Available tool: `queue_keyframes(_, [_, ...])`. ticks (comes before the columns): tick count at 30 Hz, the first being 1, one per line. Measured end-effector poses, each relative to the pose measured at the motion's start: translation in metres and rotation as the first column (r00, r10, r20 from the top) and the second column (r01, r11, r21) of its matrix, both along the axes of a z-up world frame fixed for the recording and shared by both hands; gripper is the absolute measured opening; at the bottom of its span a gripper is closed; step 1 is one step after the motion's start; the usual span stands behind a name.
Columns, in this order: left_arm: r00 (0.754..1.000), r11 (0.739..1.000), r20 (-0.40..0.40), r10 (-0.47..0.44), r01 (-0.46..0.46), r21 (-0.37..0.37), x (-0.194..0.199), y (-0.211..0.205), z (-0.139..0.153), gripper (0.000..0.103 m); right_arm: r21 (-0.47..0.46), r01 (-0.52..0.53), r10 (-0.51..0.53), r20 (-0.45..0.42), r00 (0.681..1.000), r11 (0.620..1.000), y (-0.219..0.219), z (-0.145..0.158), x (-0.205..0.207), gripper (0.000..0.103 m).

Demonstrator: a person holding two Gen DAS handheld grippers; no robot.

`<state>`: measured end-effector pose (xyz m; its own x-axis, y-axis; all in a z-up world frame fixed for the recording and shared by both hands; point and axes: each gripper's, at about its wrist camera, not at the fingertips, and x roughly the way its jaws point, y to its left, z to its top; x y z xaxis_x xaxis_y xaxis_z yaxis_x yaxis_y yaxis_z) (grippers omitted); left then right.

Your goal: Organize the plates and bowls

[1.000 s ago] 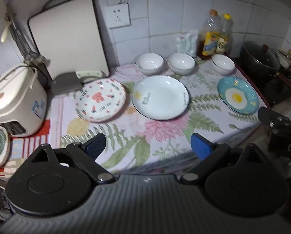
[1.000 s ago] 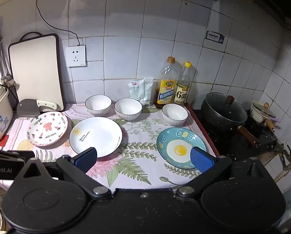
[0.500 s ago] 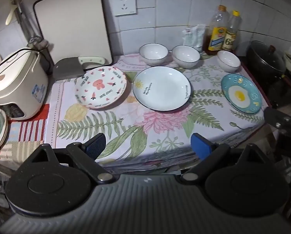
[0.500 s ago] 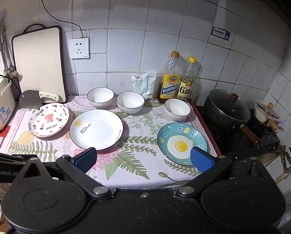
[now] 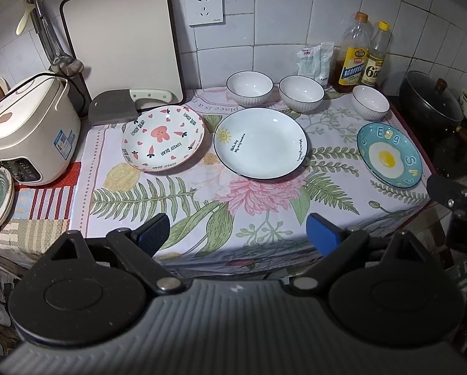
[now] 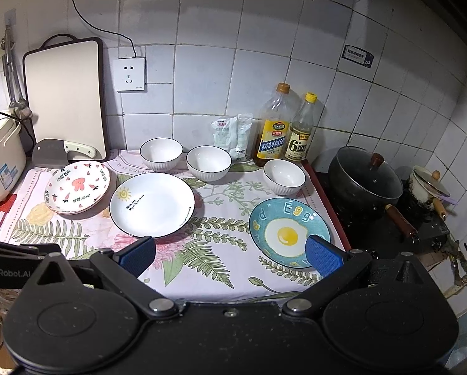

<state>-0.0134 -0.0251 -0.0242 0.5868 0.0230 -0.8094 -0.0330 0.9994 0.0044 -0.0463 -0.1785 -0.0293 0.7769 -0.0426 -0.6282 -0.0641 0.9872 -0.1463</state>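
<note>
I am holding both tools short of the counter. The left gripper (image 5: pixel 238 229) is standing with its blue pads wide apart and nothing between them; the right gripper (image 6: pixel 230 254) is likewise spread and empty.

The task's items are all lying separate on the floral plastic tablecloth (image 5: pixel 202 206). Left of centre in the left wrist view: the pink-patterned round ceramic plate (image 5: pixel 163 137). Centre: the large white black-rimmed plate (image 5: pixel 261 142). Right: the blue fried-egg plate (image 5: pixel 389 155). Three white ribbed bowls (image 5: pixel 249 86) (image 5: pixel 301 92) (image 5: pixel 370 101) are forming a row behind them.

Risks I am judging from here:
- The glazed plates are lying flat on the cloth. A pad failing to get under a rim may push the plate along instead of lifting it.
- The cloth is hanging over the front edge at the bottom of the frame. A snagged finger may drag it, with all the dishes.
- The blue plate is sitting near the right edge, beside the black lidded pot (image 6: pixel 366 176); a sideways nudge may send it off.
- Stacking off-centre may chip rims.

The room is a dim tiled kitchen corner. A white cutting board (image 5: pixel 121 34) is leaning at upper left, a grey cleaver (image 5: pixel 114 111) below it, a cream rice cooker (image 5: pixel 30 128) at far left, and two oil bottles (image 6: pixel 274 131) at the back wall.
</note>
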Motion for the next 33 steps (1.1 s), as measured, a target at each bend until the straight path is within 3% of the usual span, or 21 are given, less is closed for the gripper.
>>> queue_keyframes(22, [1.0,0.995,0.001,0.029,-0.028,-0.098,-0.001,0.012,0.004,0.095,-0.005,-0.004,0.004,0.015,1.0,1.0,-0.003,0.003,0.0,0.103])
queue_keyframes(33, [0.998,0.995,0.008,0.055,-0.054,-0.079,0.001,0.014,0.007,0.095,-0.017,0.008,-0.007,0.02,1.0,1.0,-0.007,0.004,0.003,0.103])
